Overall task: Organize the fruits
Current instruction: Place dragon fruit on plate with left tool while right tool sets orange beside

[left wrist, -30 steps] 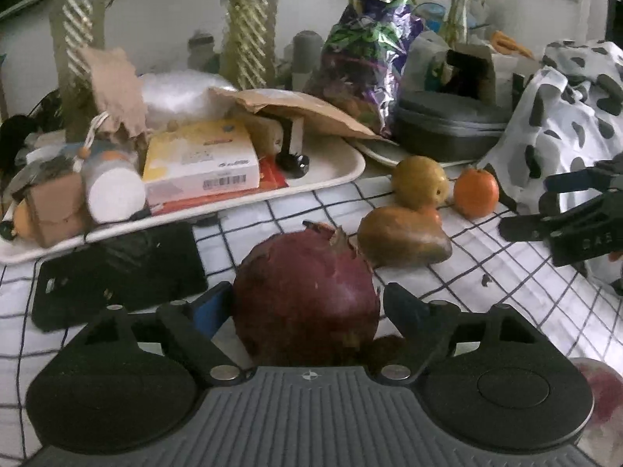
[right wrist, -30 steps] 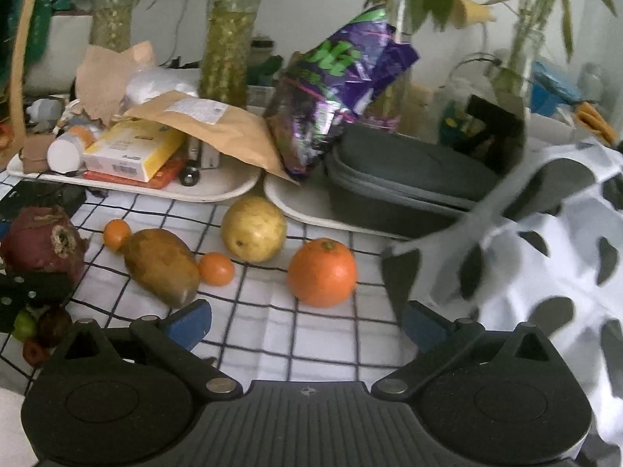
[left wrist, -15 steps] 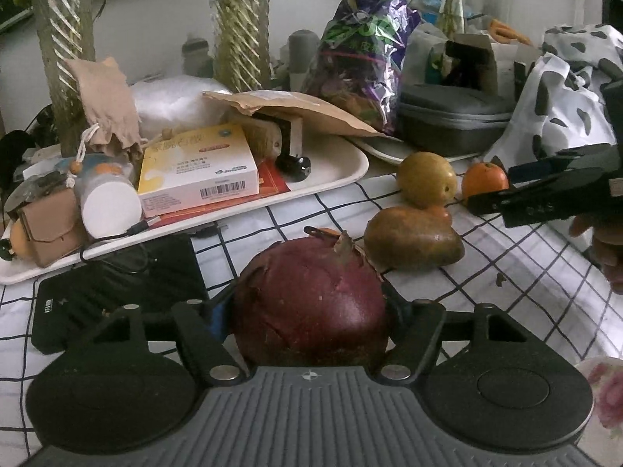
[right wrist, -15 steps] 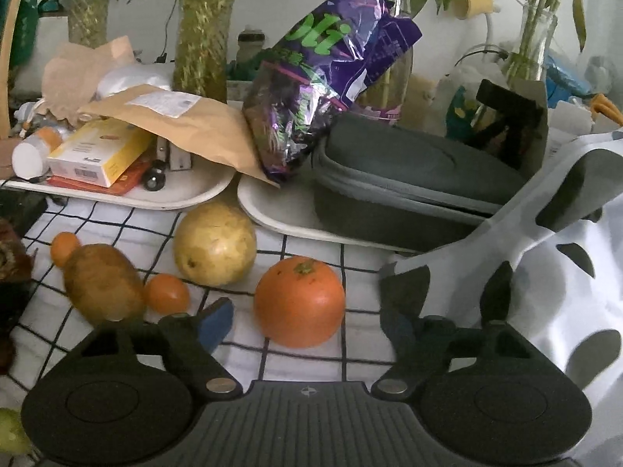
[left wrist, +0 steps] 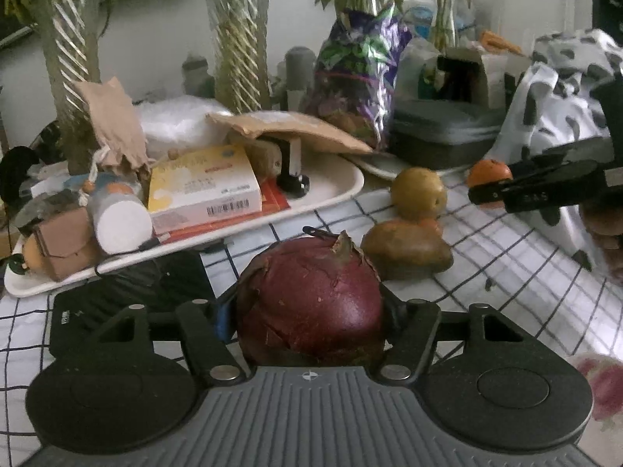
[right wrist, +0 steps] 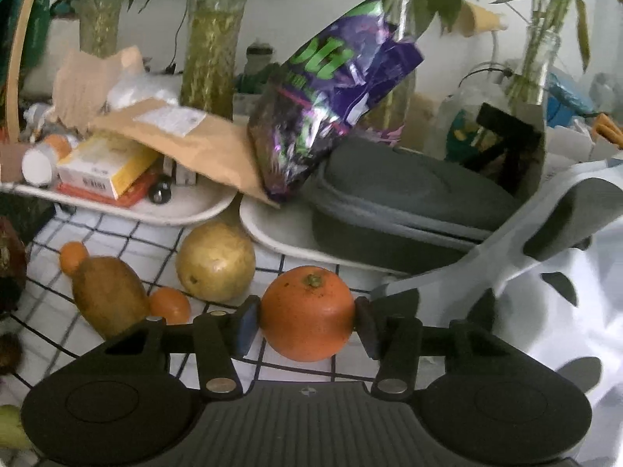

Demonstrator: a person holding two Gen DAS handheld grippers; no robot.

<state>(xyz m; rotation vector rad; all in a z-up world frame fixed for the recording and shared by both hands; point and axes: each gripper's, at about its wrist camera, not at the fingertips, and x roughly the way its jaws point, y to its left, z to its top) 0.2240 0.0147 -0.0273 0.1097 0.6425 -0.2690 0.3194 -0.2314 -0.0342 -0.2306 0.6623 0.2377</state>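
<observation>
My left gripper (left wrist: 309, 313) is shut on a large dark red dragon fruit (left wrist: 311, 299) and holds it above the checked cloth (left wrist: 518, 264). My right gripper (right wrist: 305, 321) is shut on an orange (right wrist: 307, 313), which still rests on the cloth; from the left wrist view the right gripper (left wrist: 506, 190) shows at the right with the orange (left wrist: 488, 173) in it. A yellow pear (right wrist: 216, 258), a brown mango (right wrist: 109, 295) and two small tangerines (right wrist: 169, 305) lie to the left of the orange.
Two white trays (right wrist: 194, 214) with boxes, a brown envelope, a purple bag (right wrist: 335, 89) and a grey case (right wrist: 409, 202) stand behind the fruit. A spotted cloth (right wrist: 545, 272) lies at the right. A black pad (left wrist: 128, 292) lies at the left. Plant vases stand at the back.
My left gripper closed on the dragon fruit and lifted it slightly. My right gripper moved forward to the orange and closed on it.
</observation>
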